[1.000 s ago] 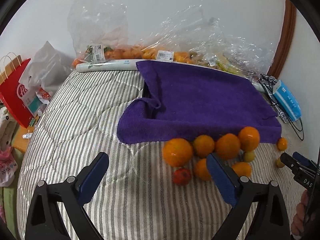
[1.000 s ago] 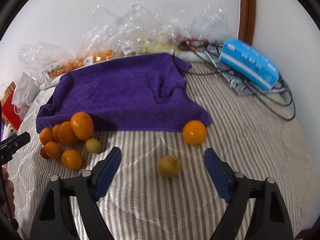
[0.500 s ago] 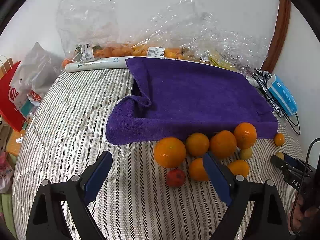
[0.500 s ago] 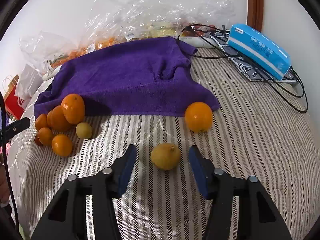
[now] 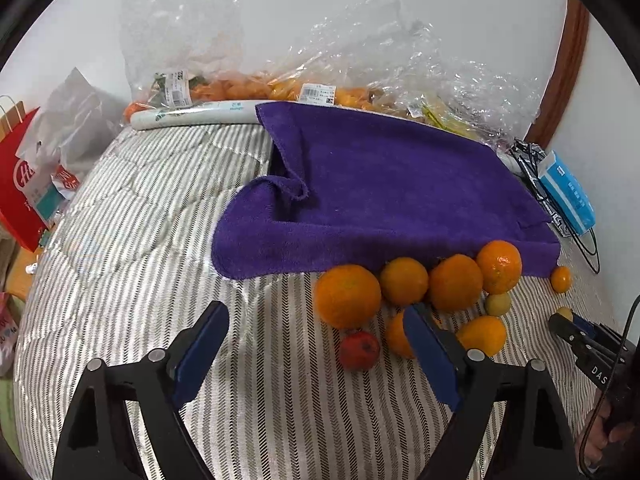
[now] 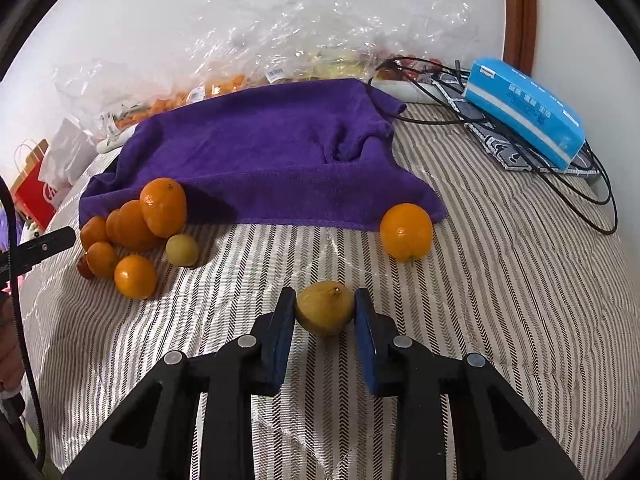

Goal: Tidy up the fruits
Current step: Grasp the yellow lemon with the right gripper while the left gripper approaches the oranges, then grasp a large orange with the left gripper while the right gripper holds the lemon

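Between the blue pads of the right gripper (image 6: 325,312), a yellow lemon-like fruit (image 6: 325,314) is pinched; the jaws have just been closing, and both pads are seen pressed against its flanks. The fruit rests on the striped bedcover (image 6: 500,300), directly ahead of the right gripper and low in its view, with the small stem end turned up and away from the camera. Its long axis cannot be told with certainty, but the grip is taken across the sides, not across the ends.

The cluster of oranges (image 6: 132,232) lies to the left of the held fruit, at the near edge of the purple towel (image 6: 260,160); a lone orange (image 6: 406,232) sits ahead and to the right, just beside the towel's corner.

The left gripper (image 5: 316,354) is spread, nothing between its pads, though its jaws have just been closing somewhat. The cluster is nearer to it. It is judged that the held fruit must be lifted clear, then carried leftward.
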### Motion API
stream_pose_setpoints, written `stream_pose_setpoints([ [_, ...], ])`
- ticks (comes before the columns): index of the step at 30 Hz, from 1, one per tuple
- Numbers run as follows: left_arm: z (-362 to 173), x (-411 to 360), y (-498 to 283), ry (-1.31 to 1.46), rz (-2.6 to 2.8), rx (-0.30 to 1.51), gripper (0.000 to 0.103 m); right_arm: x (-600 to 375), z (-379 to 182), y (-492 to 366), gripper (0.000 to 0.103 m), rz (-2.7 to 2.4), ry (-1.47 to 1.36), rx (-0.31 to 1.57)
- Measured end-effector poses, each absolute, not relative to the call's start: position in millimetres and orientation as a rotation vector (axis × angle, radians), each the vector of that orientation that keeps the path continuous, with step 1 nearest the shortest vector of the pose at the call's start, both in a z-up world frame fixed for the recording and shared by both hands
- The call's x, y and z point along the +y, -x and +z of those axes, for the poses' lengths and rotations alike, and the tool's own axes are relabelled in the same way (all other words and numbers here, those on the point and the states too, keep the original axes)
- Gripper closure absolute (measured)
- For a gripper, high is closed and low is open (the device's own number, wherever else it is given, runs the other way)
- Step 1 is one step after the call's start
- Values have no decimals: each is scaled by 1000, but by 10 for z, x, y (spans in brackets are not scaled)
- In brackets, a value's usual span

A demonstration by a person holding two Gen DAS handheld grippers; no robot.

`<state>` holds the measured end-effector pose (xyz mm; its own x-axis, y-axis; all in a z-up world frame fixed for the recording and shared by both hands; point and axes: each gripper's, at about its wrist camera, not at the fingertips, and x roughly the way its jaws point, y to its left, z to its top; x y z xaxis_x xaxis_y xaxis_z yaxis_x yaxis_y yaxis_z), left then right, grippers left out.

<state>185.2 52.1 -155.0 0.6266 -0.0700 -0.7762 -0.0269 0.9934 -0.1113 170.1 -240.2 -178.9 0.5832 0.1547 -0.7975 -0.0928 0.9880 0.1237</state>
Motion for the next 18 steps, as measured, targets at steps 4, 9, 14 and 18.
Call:
stream_pose_setpoints([
  [4,-1596,502,-1926,124,-34,912,27,-2365,-1802,-1709,74,159,-67,942],
  [9,-1652,472,-2012,123,-43,934,40,-2339,-1817,-1717,74,164,-57,946],
  [14,-1687,448,-2069,135,-67,951,46,-2340,-1823,-1725,74,166,-49,946],
  [18,-1724,435,-2113,157,-83,971,49,-2337,-1823,-1719,74,169,-38,944],
])
